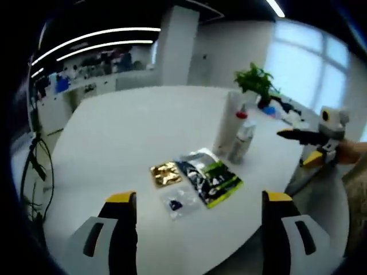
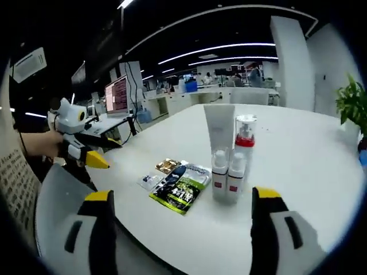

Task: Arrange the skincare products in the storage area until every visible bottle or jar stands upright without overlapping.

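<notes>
Both your grippers, left [image 1: 199,207] and right [image 2: 182,201], hang released and empty off the table [image 1: 126,132] edge; the bottles [image 2: 228,172] stand upright, clustered beside the flat packets [image 2: 179,189], straight ahead and nearer your right jaws.

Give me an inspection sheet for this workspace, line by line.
Surface: white table, mostly bare.
Job's things: white tube, red-collared pump bottle and two small bottles, all upright, grouped closely.
Clutter: flat sachets lying beside the bottles.
Grippers: left gripper and right gripper open, holding nothing.
Cables: dark cables off the table's edge.
Surroundings: open office, potted plant, lit monitor.
</notes>
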### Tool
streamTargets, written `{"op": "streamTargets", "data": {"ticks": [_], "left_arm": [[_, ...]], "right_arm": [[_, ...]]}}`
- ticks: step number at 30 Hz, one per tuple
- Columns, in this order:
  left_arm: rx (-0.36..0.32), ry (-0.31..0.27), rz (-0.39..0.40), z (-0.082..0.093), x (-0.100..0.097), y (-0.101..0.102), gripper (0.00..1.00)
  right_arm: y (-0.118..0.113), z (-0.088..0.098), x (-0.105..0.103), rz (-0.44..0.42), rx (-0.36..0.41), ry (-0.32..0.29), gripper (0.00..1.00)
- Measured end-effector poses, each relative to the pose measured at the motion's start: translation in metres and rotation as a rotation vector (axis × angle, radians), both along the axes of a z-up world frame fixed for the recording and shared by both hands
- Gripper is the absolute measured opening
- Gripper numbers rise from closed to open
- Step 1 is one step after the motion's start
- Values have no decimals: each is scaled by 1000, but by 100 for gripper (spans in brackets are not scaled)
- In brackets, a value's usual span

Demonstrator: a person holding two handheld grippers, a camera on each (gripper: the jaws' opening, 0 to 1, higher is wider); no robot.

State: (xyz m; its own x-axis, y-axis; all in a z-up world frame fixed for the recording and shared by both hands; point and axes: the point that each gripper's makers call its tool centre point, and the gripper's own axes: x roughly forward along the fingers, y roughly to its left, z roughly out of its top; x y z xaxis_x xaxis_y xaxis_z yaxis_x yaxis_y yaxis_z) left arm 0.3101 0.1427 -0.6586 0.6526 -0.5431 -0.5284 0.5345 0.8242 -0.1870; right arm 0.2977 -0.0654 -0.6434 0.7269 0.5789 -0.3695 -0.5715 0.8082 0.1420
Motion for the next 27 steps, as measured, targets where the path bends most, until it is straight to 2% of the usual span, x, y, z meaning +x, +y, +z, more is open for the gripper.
{"op": "streamTargets", "data": {"ticks": [5, 10, 16, 18, 20, 27], "left_arm": [[-3, -12, 21, 8, -11, 0, 93], [-10, -35, 41, 13, -19, 3, 96], [-24, -46, 58, 6, -27, 2, 97], [-14, -40, 51, 3, -27, 1, 97], [-9, -76, 44, 8, -25, 0, 97], [-18, -72, 53, 4, -26, 5, 97]], "right_arm": [[-8, 2, -5, -15, -5, 3, 99], [-9, 8, -10, -17, 25, -9, 99], [-13, -6, -19, -16, -23, 16, 99], [-16, -7, -18, -20, -15, 19, 99], [-18, -6, -15, -37, 16, 25, 99], [-20, -13, -18, -26, -21, 29, 99]]}}
